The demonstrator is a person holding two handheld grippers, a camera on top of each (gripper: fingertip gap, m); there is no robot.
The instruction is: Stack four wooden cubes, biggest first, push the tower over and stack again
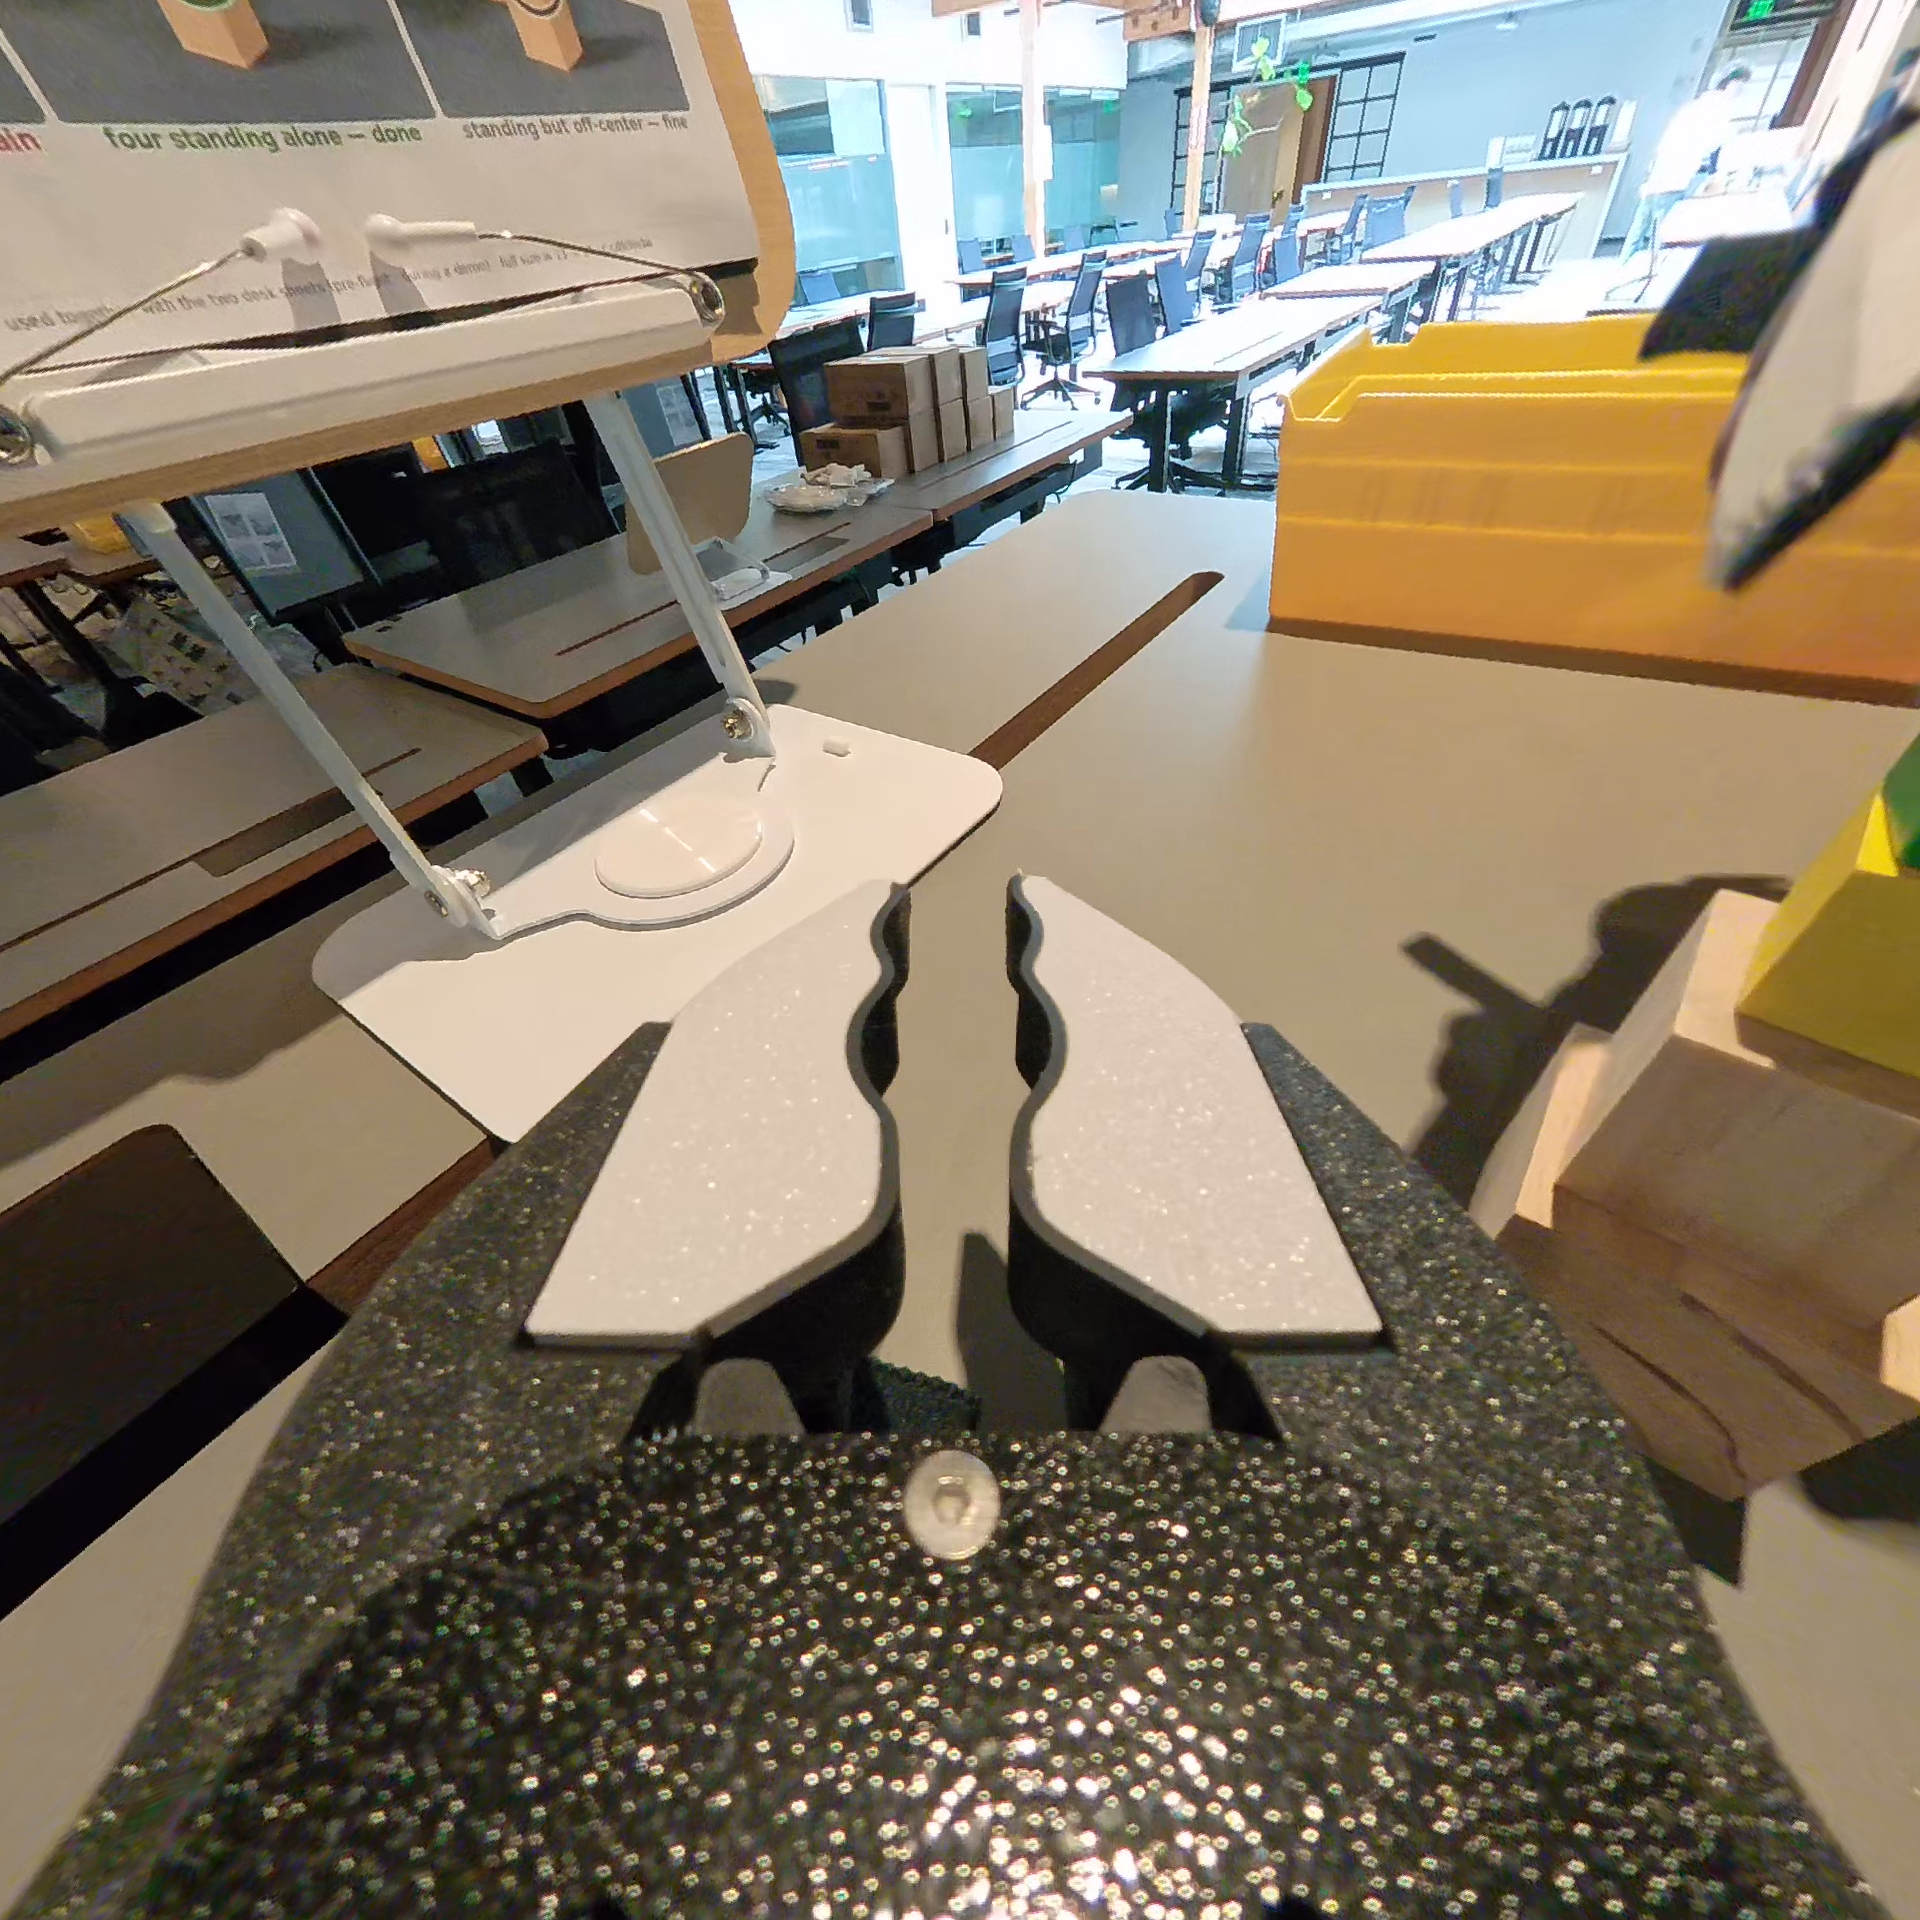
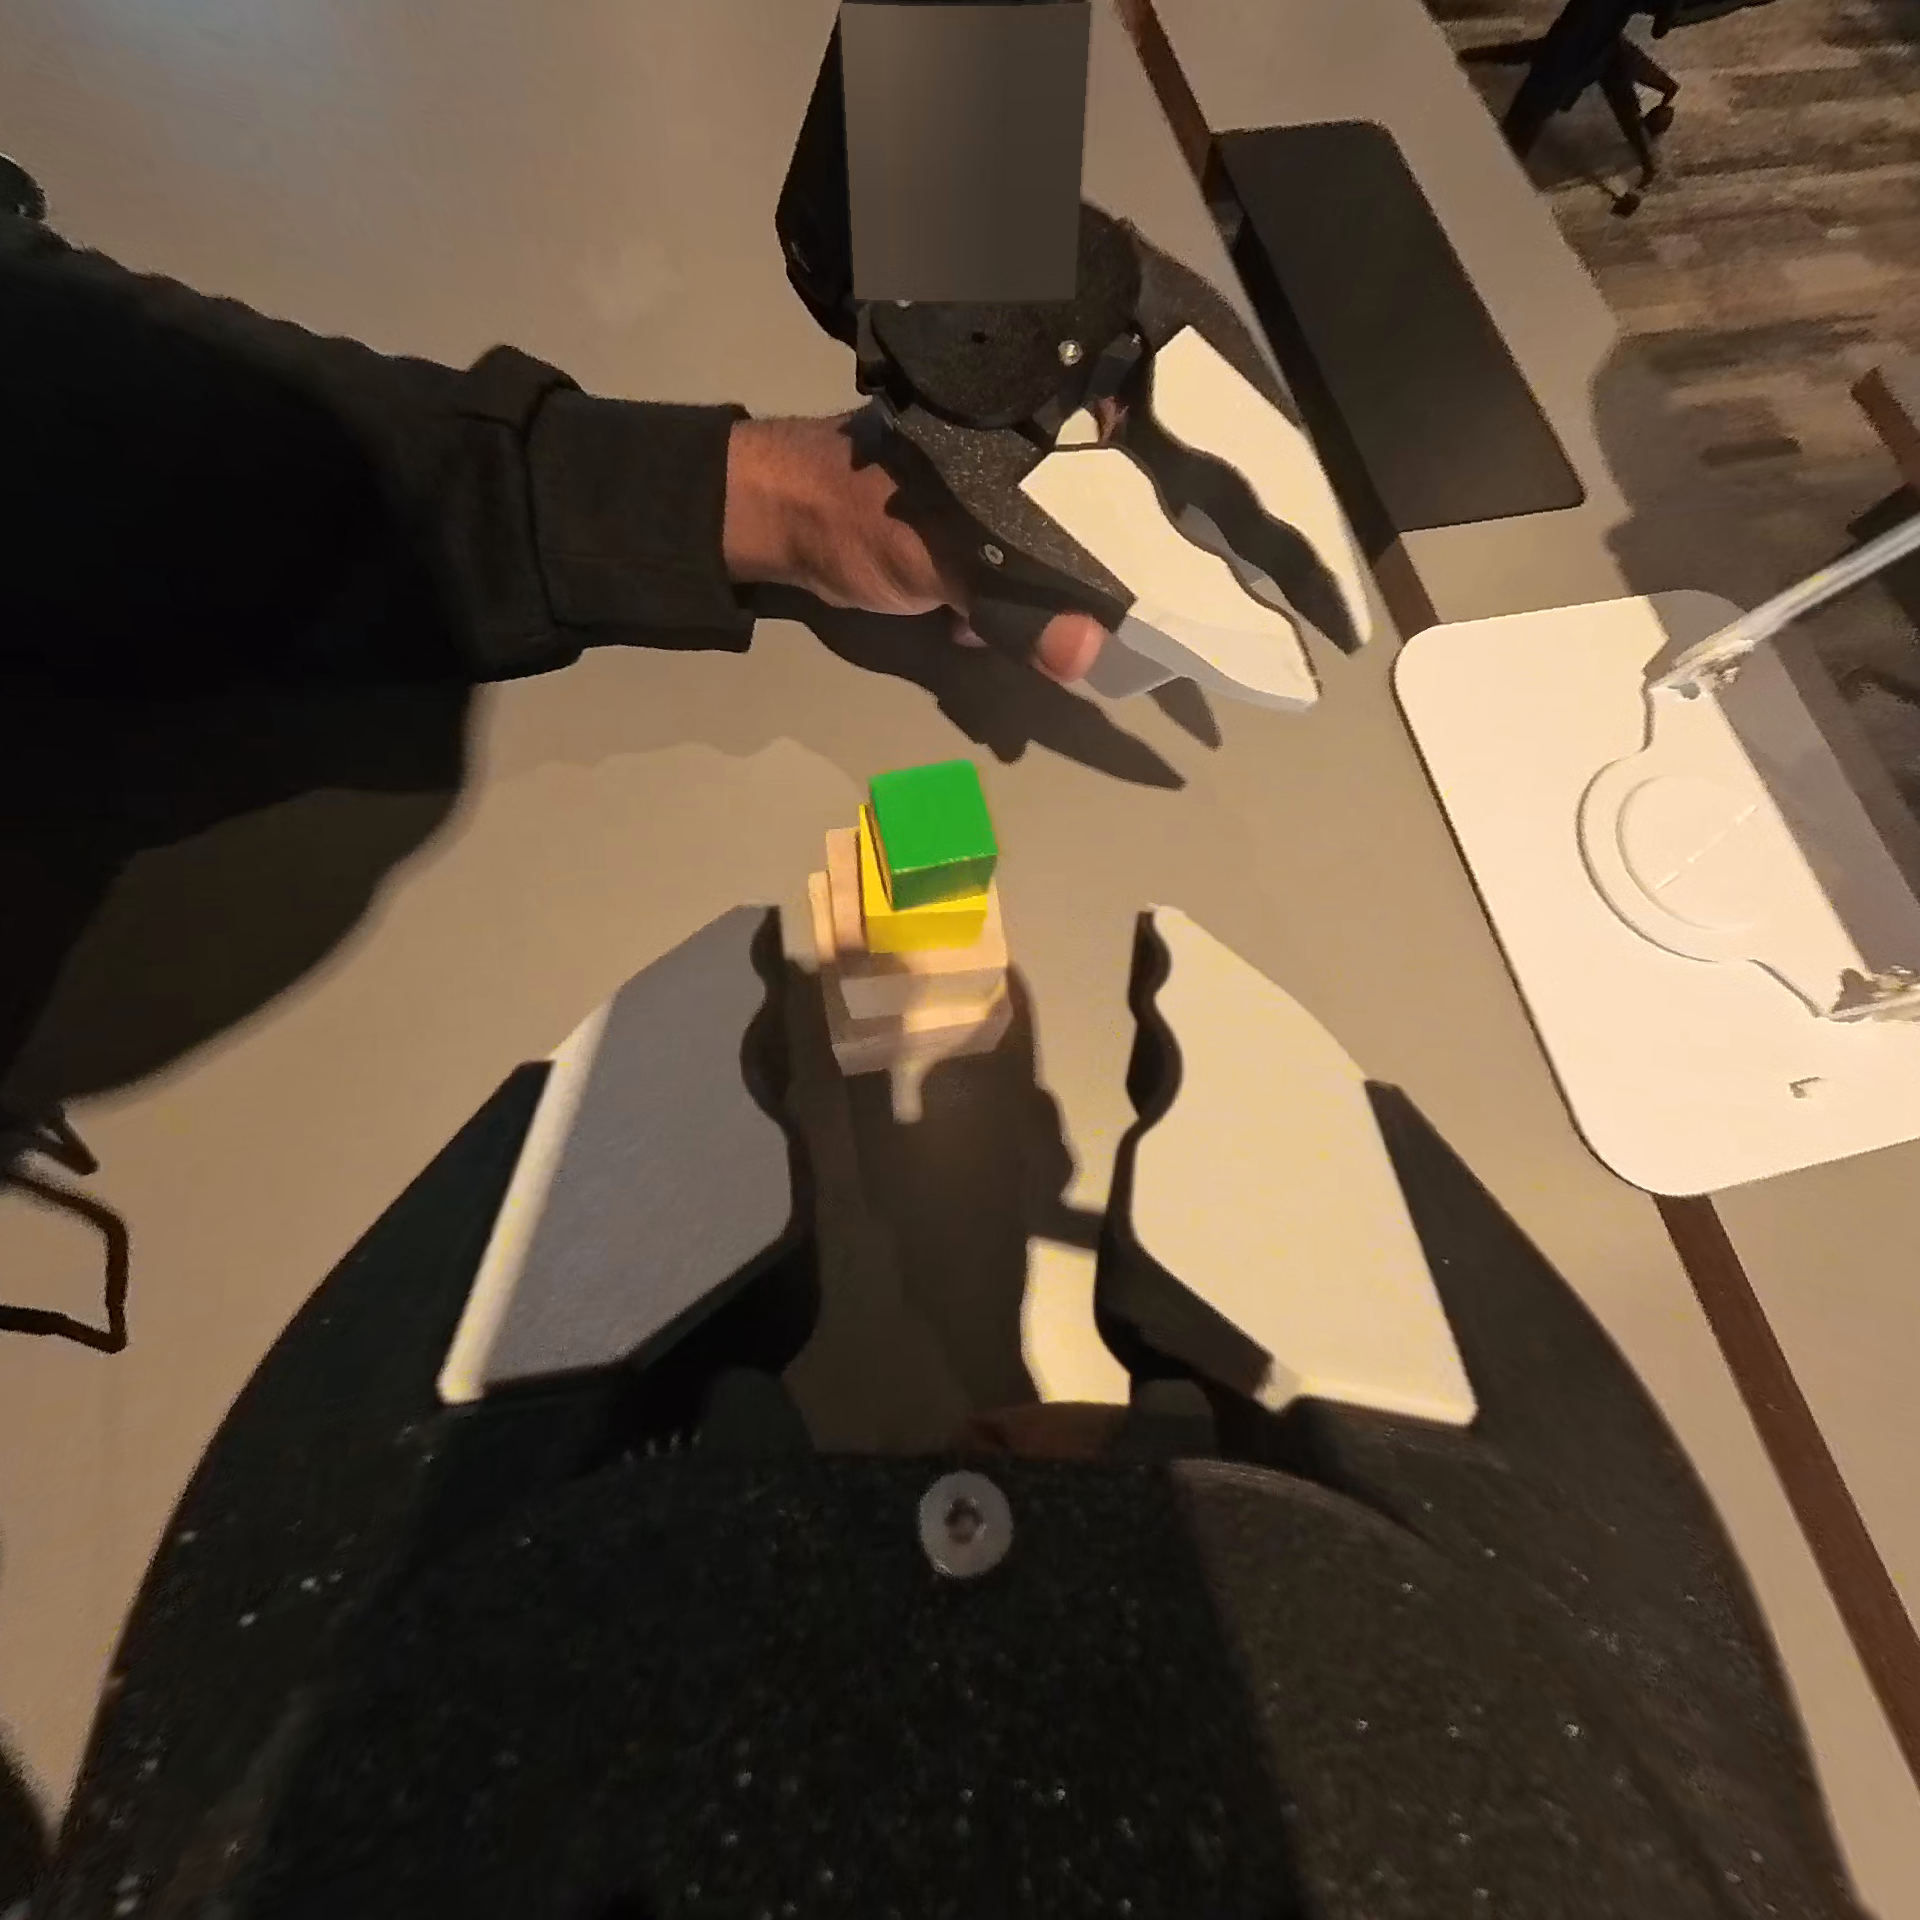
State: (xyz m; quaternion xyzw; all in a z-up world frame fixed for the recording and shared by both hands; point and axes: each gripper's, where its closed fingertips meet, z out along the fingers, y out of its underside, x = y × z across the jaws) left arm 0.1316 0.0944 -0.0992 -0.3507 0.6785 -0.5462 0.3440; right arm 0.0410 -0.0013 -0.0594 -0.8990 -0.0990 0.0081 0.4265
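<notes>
Grey tabletop (image 2: pixel 312 935): cube tower (image 2: pixel 914 914) beyond parted fingers (image 2: pixel 1247 1143).

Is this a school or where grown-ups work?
Probably a big open office: rows of long desks with black office chairs, and stacked brown cardboard boxes on one desk. Nearby stands a yellow plastic bin.

A large open-plan office or shared workroom. Long rows of tables (image 1: pixel 1226 343) with dark swivel chairs (image 1: pixel 1070 312) run back toward glass-walled rooms (image 1: pixel 997 156). Cardboard boxes (image 1: pixel 914 410) are stacked on 1 table. A grey desk (image 1: pixel 1299 810) carries a white document stand (image 1: pixel 665 862) and a yellow bin (image 1: pixel 1507 488).
</notes>
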